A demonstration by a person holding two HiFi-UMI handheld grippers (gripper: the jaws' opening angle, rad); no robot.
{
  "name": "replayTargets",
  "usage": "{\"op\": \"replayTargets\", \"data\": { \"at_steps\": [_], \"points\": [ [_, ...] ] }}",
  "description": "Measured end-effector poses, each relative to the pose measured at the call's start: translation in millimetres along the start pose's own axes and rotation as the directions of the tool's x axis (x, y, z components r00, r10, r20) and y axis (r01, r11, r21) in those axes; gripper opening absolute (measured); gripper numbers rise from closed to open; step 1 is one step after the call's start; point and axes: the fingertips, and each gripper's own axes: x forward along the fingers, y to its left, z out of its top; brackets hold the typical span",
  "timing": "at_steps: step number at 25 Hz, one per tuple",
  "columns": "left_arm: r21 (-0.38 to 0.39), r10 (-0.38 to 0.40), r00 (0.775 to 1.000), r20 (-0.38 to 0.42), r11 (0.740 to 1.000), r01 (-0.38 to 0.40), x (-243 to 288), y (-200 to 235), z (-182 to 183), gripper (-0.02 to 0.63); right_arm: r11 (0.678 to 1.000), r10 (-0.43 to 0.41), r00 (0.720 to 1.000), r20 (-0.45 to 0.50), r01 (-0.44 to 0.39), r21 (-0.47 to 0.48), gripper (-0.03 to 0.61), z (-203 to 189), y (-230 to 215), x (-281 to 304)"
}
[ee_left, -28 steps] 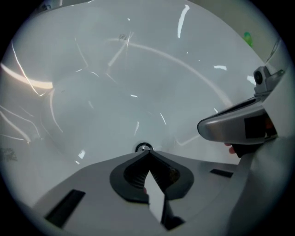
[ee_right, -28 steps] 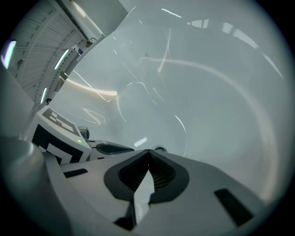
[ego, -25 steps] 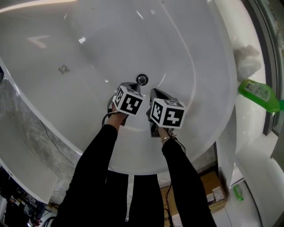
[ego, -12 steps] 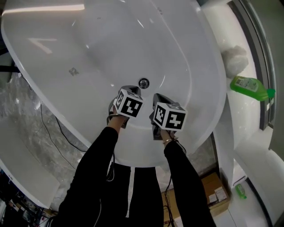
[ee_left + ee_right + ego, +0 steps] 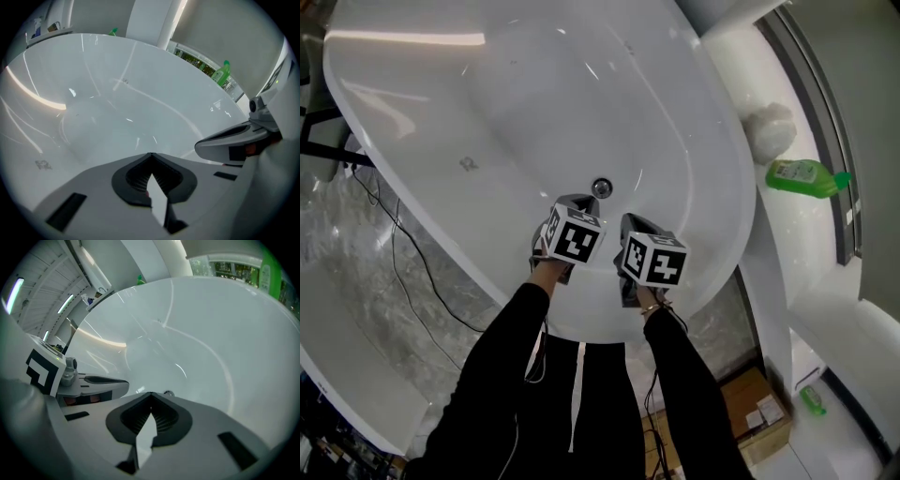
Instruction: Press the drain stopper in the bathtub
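Over tub near drain stopper, L claw & R claw closed; green bottle aside.

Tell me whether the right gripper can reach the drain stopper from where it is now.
Probably yes: the drain stopper lies uncovered on the floor of the bathtub, just beyond the right gripper, whose jaws are shut, with nothing between them.

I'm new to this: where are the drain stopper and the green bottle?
drain stopper (image 5: 601,187), head view, its round metal top.
green bottle (image 5: 798,175), head view, middle of its body.
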Motion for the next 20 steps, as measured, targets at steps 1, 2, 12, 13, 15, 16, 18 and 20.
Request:
{"op": "replayTargets", "data": {
  "at_steps": [1,2,12,13,15,16,18,20],
  "points": [
    [0.001,0.000,1.000,0.007,1.000,0.000,-4.6,-1.0,1.8,0.006,1.000,-0.002,1.000,0.005,0.002,-0.001,0.002,0.7,1.3,-3.8],
    [0.001,0.000,1.000,0.014,1.000,0.000,-9.4,-2.1,3.3,0.006,1.000,-0.003,1.000,0.009,0.003,-0.002,0.002,1.0,2.6,-8.0],
    [0.016,0.017,0.997,0.071,1.000,-0.018,-61.7,-7.5,17.5,0.006,1.000,-0.022,0.999,0.041,0.022,-0.005,0.002,-0.7,9.0,-53.1],
    [0.015,0.017,0.997,0.075,1.000,-0.019,-66.4,-7.6,18.2,0.006,1.000,-0.025,0.999,0.044,0.025,-0.003,0.002,-1.3,9.4,-56.7],
    [0.013,0.017,0.997,0.081,1.000,-0.018,-76.1,-8.5,17.7,0.006,1.000,-0.027,0.999,0.047,0.027,0.001,0.002,-3.8,11.9,-63.6],
    [0.013,0.016,0.996,0.083,1.000,-0.017,-80.8,-9.2,17.0,0.006,1.000,-0.026,0.998,0.050,0.026,0.002,0.002,-5.1,13.8,-66.8],
    [0.019,0.014,0.996,0.088,1.000,-0.016,-89.2,-11.1,16.3,0.006,1.000,-0.022,0.998,0.057,0.022,0.001,0.002,-6.9,18.1,-73.1],
    [0.028,0.012,0.995,0.094,1.000,-0.015,-97.4,-12.2,15.9,0.006,1.000,-0.019,0.998,0.068,0.019,-0.002,0.002,-7.8,23.2,-79.0]
  ]
}}
